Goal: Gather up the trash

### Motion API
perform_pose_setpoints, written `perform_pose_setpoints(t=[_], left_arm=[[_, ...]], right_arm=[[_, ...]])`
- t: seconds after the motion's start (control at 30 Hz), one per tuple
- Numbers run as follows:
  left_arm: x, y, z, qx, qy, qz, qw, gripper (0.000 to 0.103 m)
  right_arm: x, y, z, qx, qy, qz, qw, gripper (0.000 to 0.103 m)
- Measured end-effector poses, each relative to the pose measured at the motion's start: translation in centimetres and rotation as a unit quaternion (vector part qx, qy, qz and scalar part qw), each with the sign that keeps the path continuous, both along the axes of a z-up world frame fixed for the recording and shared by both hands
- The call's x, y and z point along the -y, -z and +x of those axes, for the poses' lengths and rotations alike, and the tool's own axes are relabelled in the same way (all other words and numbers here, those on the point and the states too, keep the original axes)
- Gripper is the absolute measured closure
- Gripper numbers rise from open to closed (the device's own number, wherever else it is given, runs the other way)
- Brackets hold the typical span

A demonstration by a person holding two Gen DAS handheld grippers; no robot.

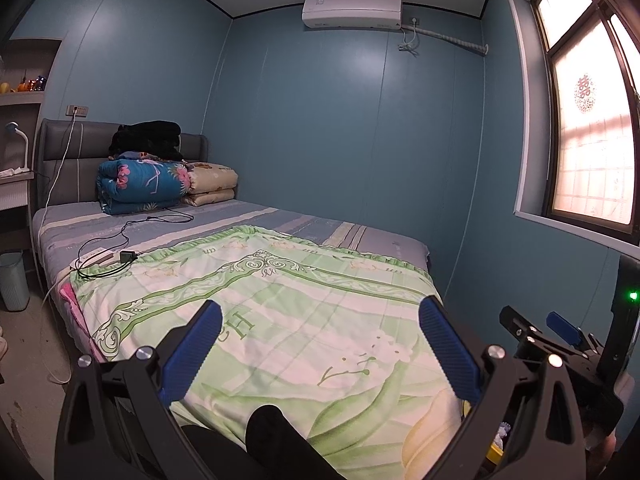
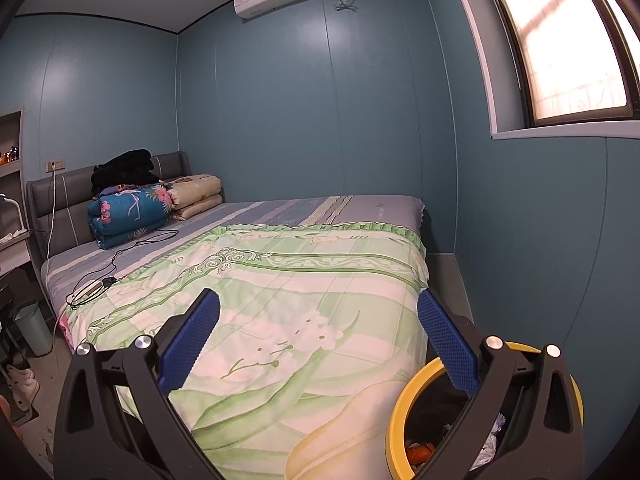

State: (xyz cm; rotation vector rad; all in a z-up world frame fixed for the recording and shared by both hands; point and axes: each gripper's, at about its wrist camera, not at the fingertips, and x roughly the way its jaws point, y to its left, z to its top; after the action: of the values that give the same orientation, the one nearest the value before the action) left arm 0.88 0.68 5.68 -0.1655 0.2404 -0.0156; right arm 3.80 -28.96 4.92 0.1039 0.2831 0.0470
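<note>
- A pale bin (image 1: 14, 280) stands on the floor at the bed's left side.
- Black cables (image 1: 120, 248) lie on the striped sheet by the green quilt (image 1: 280, 312).
- The left gripper (image 1: 320, 344) hangs over the quilt, fingers wide apart, holding nothing.
- The right gripper (image 2: 318, 340) is likewise spread and holds nothing.
- Under its right finger sits a yellow-rimmed bin (image 2: 396, 412) with trash (image 2: 420, 452) inside, beside the bed.

Black left hand-held gripper (image 1: 320, 316) has 2 ribbed blue fingers (image 1: 448, 354), silver screws.
</note>
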Motion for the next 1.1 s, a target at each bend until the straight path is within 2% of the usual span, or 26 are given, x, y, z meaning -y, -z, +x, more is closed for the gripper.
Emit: perform_pose_setpoints(t=[1.1], left_arm=[[-0.16, 0.62, 0.42, -0.008, 0.014, -0.007, 0.9998, 0.008]], right_arm=[[0.09, 0.74, 0.38, -0.012, 0.001, 0.003, 1.000, 0.008]])
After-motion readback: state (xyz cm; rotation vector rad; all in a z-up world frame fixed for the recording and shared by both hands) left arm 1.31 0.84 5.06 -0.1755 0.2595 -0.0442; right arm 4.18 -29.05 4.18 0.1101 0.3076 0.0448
